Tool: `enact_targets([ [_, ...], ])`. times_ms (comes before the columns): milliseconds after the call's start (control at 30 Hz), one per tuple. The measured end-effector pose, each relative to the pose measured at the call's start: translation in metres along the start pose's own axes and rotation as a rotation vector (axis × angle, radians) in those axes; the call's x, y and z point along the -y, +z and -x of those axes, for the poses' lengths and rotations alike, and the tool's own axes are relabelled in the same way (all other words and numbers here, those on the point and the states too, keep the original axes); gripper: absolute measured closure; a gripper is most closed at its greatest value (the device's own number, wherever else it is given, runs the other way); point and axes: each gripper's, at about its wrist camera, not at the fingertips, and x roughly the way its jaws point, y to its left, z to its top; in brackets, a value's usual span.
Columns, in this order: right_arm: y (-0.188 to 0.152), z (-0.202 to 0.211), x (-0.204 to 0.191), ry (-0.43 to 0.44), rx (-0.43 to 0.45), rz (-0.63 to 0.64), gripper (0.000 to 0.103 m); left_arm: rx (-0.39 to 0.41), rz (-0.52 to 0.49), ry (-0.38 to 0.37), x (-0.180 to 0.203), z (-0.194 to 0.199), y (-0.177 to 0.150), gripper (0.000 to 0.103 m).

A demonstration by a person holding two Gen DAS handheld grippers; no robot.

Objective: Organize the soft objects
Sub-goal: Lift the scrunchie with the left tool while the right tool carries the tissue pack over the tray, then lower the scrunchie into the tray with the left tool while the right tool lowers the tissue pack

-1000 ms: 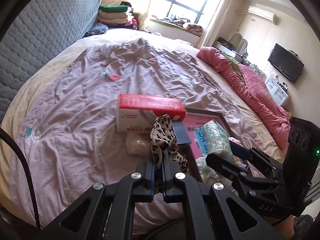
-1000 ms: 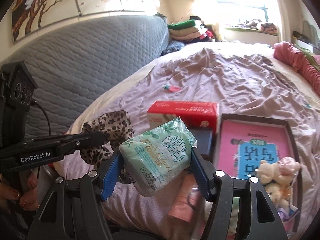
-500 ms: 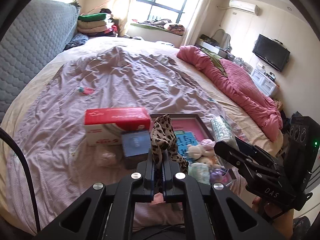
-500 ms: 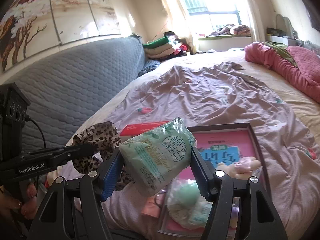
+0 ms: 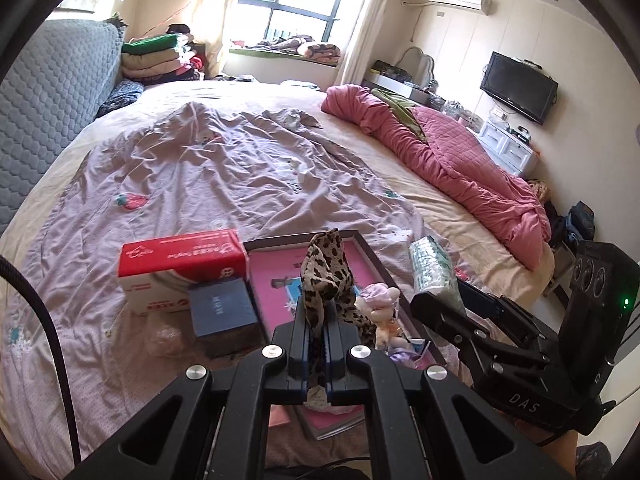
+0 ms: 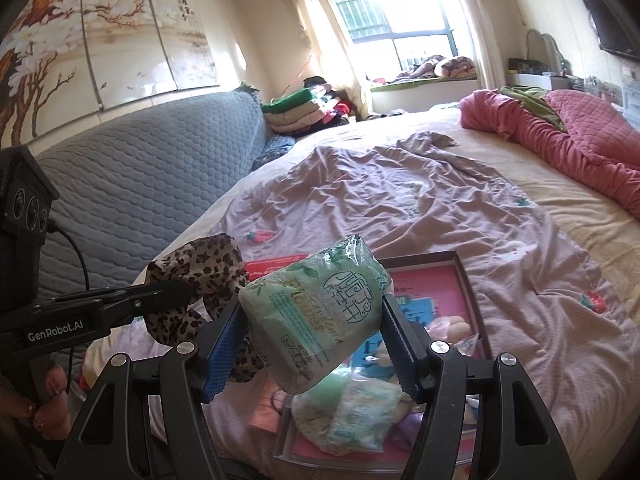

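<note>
Fingers of the left gripper [image 5: 316, 344] are pressed fully together on a leopard-print fabric scrunchie [image 5: 328, 272], which stands up out of the blue pads and droops to the right. Right gripper [image 6: 316, 340]: jaws part-way apart, blue ribbed pads clamped on both sides of a pale green plastic-wrapped tissue pack [image 6: 320, 312], held clear above the bed.

Both loads hang over a shallow dark-framed tray with a pink printed base [image 5: 370, 252], which lies on the wrinkled lilac bedsheet [image 5: 224, 168]. Already in the tray: a small pale plush toy [image 5: 380, 304] and, in the right wrist view, another green tissue pack [image 6: 356, 412] at the near end, directly under the held one.

Just left of the tray, touching or nearly so: a red-and-white cardboard tissue box [image 5: 180, 272], with a small dark blue box [image 5: 222, 312] in front of it. A pink flat item [image 6: 266, 408] lies at the tray's near left corner; identity unclear.

Well apart: rumpled pink quilt [image 5: 448, 160] along the bed's right side, grey quilted headboard [image 6: 152, 184] on the left, folded blankets [image 5: 156, 56] at the far corner.
</note>
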Motion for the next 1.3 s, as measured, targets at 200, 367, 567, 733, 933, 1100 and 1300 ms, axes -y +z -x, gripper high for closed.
enact_targets([
  [200,0.001,0.006,0.012,-0.039,0.006,0.011,0.035,-0.019,-0.017,-0.011,0.011,-0.015,0.004,0.098],
  [367,0.000,0.011,0.027,-0.067,0.016,-0.010,0.035,-0.040,-0.034,-0.013,0.018,-0.027,0.006,0.098],
  [567,-0.003,0.013,0.042,-0.083,0.018,-0.045,0.035,-0.071,-0.031,-0.015,0.021,-0.049,0.011,0.098],
  [733,-0.007,0.010,0.053,-0.087,0.010,-0.064,0.035,-0.108,-0.008,-0.024,0.019,-0.071,0.014,0.098],
  [933,-0.011,0.004,0.063,-0.091,-0.005,-0.081,0.035,-0.157,0.046,-0.054,0.014,-0.098,0.015,0.098],
  [1100,-0.015,-0.001,0.071,-0.098,-0.017,-0.094,0.035,-0.201,0.073,-0.057,0.010,-0.124,0.013,0.098],
  [1300,-0.020,-0.009,0.079,-0.102,-0.041,-0.104,0.035,-0.256,0.097,-0.041,0.002,-0.152,0.007,0.098],
])
